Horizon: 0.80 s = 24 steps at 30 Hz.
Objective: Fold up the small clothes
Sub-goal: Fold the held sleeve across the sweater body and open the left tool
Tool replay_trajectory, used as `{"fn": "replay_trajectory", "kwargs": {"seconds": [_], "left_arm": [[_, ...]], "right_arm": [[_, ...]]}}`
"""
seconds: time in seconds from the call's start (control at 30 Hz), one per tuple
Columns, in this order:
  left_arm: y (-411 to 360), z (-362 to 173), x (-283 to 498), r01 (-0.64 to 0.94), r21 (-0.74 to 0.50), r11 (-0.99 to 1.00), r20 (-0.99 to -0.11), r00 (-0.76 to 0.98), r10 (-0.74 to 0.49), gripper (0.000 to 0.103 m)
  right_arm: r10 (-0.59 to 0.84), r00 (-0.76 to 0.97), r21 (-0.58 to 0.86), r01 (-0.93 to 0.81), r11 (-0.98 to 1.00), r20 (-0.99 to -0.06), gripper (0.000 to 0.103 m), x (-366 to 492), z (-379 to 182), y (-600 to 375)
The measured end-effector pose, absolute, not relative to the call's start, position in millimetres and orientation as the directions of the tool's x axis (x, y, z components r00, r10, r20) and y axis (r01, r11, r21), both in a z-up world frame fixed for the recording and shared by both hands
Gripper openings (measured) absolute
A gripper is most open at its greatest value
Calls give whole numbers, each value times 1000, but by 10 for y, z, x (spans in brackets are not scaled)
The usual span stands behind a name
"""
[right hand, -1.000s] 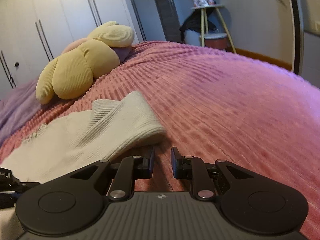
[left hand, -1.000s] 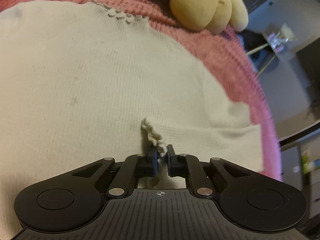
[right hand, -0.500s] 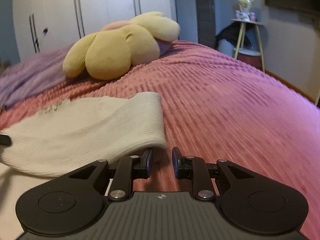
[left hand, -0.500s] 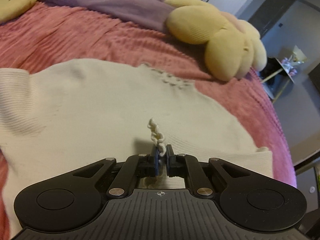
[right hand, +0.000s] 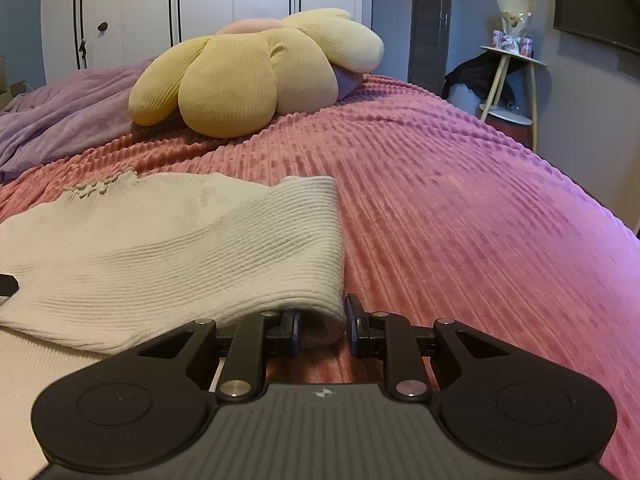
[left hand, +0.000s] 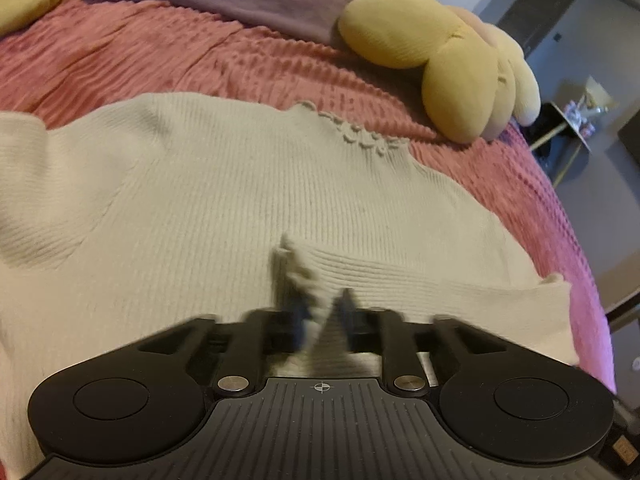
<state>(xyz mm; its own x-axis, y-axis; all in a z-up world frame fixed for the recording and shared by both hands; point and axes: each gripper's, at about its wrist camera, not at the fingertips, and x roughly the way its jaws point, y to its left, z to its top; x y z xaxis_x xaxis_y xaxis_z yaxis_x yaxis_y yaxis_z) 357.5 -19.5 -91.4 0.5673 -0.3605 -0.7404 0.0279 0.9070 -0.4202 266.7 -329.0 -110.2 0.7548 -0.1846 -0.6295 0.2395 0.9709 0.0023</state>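
Left wrist view: left gripper (left hand: 322, 312) blurred, clamped tight on frilly hem of cream knit top (left hand: 224, 200); top spread flat on pink bedspread (left hand: 120, 48), well short of yellow flower cushion (left hand: 440, 52) near bed's far edge.

Right wrist view: right gripper (right hand: 322, 326) slightly apart, folded sleeve end (right hand: 248, 248) of top between jaws; whether pads press it, cannot tell.
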Motion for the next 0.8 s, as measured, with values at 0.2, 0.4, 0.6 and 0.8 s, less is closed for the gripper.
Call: {"fn": "replay_trajectory", "kwargs": {"seconds": [0.2,0.4,0.6,0.8], "left_arm": [[-27,-553,3560,50,-408,912,-690,637,-344,8],[359,-304,3564,8,-270,963,-674,712,-195,8],[582,-552,3576,-51,-233,971,-727,673,-139,8],[666,-762,3579,-66,-258,964,-747,646,-156,8]], "right_arm": [[-195,754,-17,237,971,-628,20,2696,-1061,-3246],[-196,762,-50,210,976,-618,32,2734,-999,-3124],[-199,757,-119,161,980,-622,33,2852,-968,-2866],[-216,723,-155,151,976,-656,33,2902,-1000,-2816]]}}
